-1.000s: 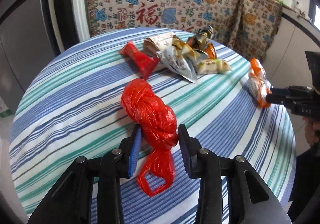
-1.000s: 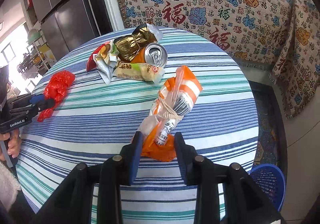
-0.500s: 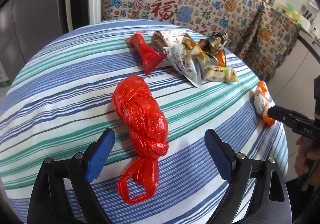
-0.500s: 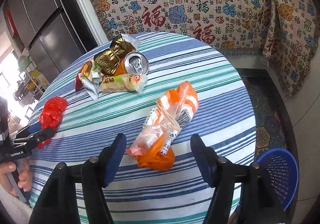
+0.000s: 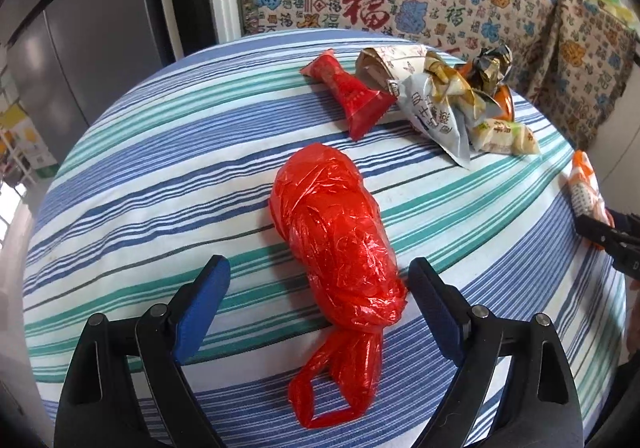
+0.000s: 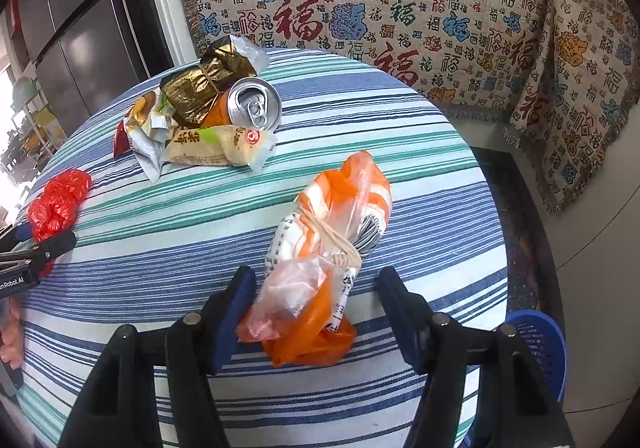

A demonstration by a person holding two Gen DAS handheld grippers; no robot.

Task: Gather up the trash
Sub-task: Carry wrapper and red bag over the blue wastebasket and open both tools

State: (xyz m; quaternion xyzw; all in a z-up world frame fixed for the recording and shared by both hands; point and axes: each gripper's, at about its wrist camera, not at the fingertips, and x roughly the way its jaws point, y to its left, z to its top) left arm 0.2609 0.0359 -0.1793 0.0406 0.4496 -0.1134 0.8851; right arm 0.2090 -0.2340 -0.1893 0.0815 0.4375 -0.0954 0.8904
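Left tongs (image 5: 320,308) spread wide around red bag (image 5: 336,232); right tongs (image 6: 316,312) likewise agape, straddling orange bag (image 6: 332,248), nothing gripped.

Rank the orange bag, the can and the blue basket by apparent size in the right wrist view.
1. orange bag, though it lies nearest the camera, which inflates it.
2 and 3. can and blue basket: unsure; the basket is partly hidden.

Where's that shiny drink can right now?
In the right wrist view, the silver-topped orange can lies on its side at the striped table's far left, among crumpled snack wrappers.
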